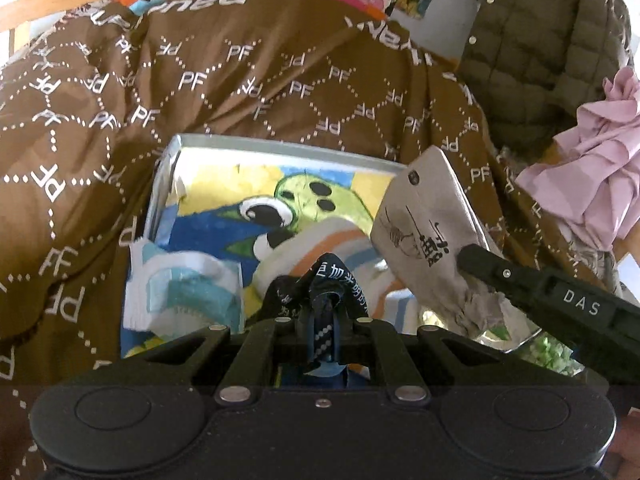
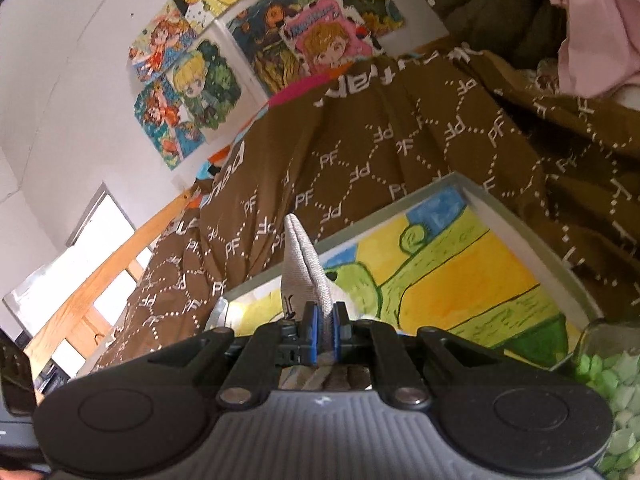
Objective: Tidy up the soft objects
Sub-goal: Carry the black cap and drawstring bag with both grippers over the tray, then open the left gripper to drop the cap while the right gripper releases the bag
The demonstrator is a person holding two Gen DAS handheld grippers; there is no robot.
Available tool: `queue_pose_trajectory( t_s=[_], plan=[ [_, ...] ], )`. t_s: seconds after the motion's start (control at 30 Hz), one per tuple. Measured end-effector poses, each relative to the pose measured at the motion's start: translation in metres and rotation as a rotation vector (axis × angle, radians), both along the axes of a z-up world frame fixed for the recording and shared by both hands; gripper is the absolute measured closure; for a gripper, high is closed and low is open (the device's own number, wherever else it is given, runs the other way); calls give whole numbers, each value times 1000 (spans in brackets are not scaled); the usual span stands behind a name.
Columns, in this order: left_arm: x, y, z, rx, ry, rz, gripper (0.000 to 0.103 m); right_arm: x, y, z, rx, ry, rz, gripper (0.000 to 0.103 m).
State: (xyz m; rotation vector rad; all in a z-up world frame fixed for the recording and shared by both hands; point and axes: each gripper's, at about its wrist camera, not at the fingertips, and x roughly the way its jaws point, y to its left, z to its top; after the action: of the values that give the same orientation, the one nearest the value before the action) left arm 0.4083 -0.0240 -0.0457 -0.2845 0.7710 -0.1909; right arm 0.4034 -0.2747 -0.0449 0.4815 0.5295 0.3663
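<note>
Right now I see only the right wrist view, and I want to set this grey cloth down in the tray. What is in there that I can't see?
Observer: The left wrist view shows a white-and-teal cloth lying in the tray, by its left wall.
Operator: Anything in the middle?
Observer: An orange-and-blue striped cloth lies there.
Operator: And the left claw?
Observer: The left claw is shut on a dark cloth printed with white characters, over the tray's near end.
</note>
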Motion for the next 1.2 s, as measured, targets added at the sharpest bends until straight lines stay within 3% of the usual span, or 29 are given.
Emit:
queue_pose_trajectory(
  t_s=[0.2,0.43,0.53,0.6,0.7,0.9,1.2],
  plan=[
    [1,4,-6,-9,32,21,93,-2,9,0,-21,7,41,90],
    [-2,11,-6,-17,62,51,84,-5,13,4,-22,7,63,79],
    [-6,12,-2,-8,55,55,70,-8,13,7,-19,0,67,71],
    [-10,13,2,-6,37,60,56,-11,12,9,-18,-5,67,61],
    [-18,14,9,-14,2,64,44,-16,11,14,-20,-19,63,52],
    [-42,15,27,-26,-84,90,27,-33,6,30,-37,-72,46,37],
    [-89,8,64,-5,-257,116,11,-83,0,68,-105,-195,10,15]
  ],
)
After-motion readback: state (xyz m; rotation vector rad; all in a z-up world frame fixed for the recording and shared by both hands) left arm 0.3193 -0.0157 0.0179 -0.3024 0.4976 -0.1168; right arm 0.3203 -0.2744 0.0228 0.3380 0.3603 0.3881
